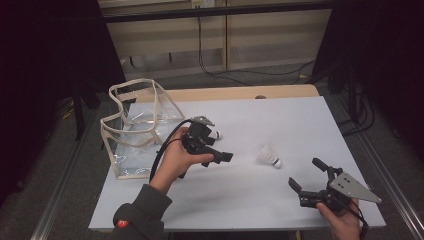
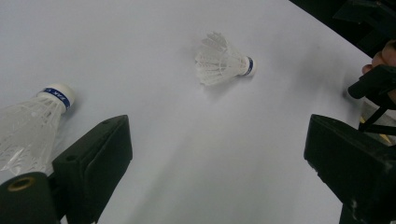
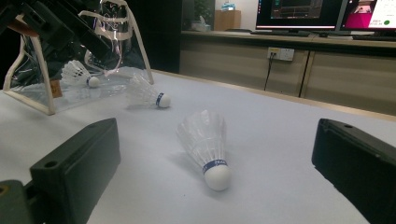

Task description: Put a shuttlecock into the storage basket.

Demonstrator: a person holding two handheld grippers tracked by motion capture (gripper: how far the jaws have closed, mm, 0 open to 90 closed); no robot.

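At the table's left edge stood a clear bag (image 1: pixel 140 127) with cream trim, its mouth open; the right gripper view showed one shuttlecock (image 3: pixel 79 74) already lying inside it. Just right of the bag, the left tool (image 1: pixel 212 150) hovered over the table with its jaws spread wide and nothing between them. A second shuttlecock (image 1: pixel 215 135) lay close beside it, toward the far edge, seen at that tool's left jaw in its own view (image 2: pixel 32 126).

Nearer the middle of the table lay the third shuttlecock (image 1: pixel 268 156), alone on its side, white feathered skirt flaring toward the left tool and its blue-banded cork tip pointing toward the near right corner. The right tool (image 1: pixel 306 175) sat near that corner, jaws also fully apart and empty, with its opening facing this shuttlecock, cork end nearest (image 3: pixel 208 144). By my judgement the right tool was the closer of the two and lined up roughly along the shuttlecock's long axis.
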